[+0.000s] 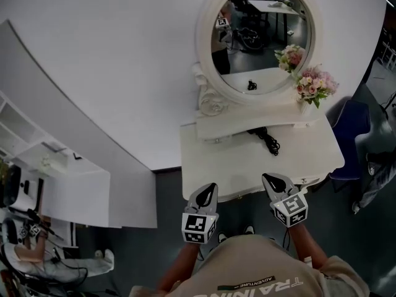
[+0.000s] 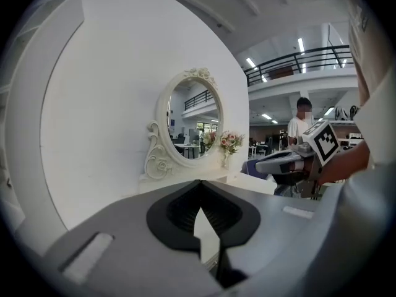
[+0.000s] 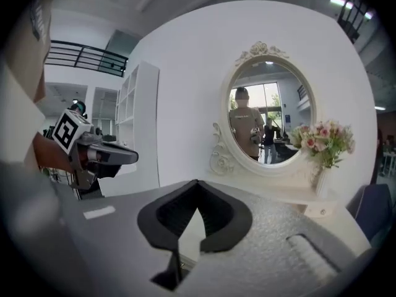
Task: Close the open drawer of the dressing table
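The white dressing table (image 1: 235, 166) stands against the wall, with an oval mirror (image 1: 260, 36) and a raised shelf of small knobbed drawers (image 1: 247, 130). Both grippers hover at its front edge. My left gripper (image 1: 209, 190) (image 2: 199, 184) points at the front left corner, jaws shut on nothing. My right gripper (image 1: 270, 179) (image 3: 197, 183) is over the front edge further right, also shut and empty. Each gripper view shows the other gripper beside it: the right gripper (image 2: 263, 164) and the left gripper (image 3: 130, 156). The tabletop edge hides the table's front drawer, so I cannot tell how it stands.
A black corded device (image 1: 267, 140) lies on the tabletop near the shelf. A vase of pink flowers (image 1: 315, 85) stands at the table's back right. A blue chair (image 1: 349, 135) is right of the table, a white shelf unit (image 1: 62, 184) far left. A person (image 2: 301, 125) stands in the distance.
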`<state>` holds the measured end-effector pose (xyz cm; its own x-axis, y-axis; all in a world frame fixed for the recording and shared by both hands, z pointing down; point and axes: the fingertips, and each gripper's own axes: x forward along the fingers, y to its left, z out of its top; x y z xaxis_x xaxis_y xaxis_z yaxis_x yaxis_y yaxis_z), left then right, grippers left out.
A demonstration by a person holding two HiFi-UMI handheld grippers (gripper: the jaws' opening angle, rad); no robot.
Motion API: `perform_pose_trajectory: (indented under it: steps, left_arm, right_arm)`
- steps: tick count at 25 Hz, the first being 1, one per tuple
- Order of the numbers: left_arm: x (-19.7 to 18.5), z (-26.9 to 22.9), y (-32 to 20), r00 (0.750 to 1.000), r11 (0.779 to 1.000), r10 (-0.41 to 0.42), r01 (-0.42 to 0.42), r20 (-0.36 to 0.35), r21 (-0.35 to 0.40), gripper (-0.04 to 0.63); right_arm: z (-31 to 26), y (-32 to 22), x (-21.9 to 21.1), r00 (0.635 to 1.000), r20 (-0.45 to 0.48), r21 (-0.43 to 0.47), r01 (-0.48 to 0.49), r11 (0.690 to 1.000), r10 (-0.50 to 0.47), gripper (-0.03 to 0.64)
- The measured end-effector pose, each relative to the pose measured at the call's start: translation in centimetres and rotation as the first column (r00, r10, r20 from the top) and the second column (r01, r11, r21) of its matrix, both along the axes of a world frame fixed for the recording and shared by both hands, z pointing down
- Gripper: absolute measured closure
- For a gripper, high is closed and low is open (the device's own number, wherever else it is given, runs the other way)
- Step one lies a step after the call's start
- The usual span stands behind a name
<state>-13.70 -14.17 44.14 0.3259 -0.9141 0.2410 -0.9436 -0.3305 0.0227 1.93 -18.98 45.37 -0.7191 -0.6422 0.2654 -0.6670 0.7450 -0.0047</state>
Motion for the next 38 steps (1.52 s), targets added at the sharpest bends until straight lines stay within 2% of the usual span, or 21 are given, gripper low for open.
perform_pose_trajectory:
  steps: [5,9,12,18,26,38]
  left_arm:
    - [0.3,-3.2,-0.8,0.999,0.998,0.014,-0.011,-0.049,0.06,0.578]
    - [-0.2,-6.3,-1.6,0.998,0.993,0.007,0.0,-0.056,0.121,0.578]
    - [-1.0,-7.7,-1.7,0.998,0.99,-0.009,0.017,-0.055,0.137,0.578]
    - [-2.2,-10.4,-1.2,0.997,0.985,-0.031,0.044,-0.077,0.165,0.578]
    - [-3.5,-12.3,-0.7,0.995,0.978,-0.078,0.088,-0.062,0.19,0.578]
    - [-2.5,-12.6,-0.8,0.999,0.98,-0.045,0.049,-0.028,0.19,0.578]
  right_arm:
    - [-4.1,-0.1,-0.9,0.999,0.02,0.094,0.032,0.995,-0.034,0.614]
    - [-6.8,-0.8,-1.3,0.999,0.037,0.133,0.027,0.991,-0.032,0.615]
    - [-7.9,-0.8,-1.5,0.997,0.054,0.143,0.038,0.989,-0.046,0.615]
    - [-10.6,-0.1,-2.5,0.992,0.018,0.249,0.12,0.961,-0.128,0.614]
    - [-13.5,-0.5,-2.5,0.991,0.072,0.274,0.093,0.957,-0.117,0.614]
    - [-13.8,0.5,-3.1,0.99,0.084,0.27,0.084,0.959,-0.111,0.614]
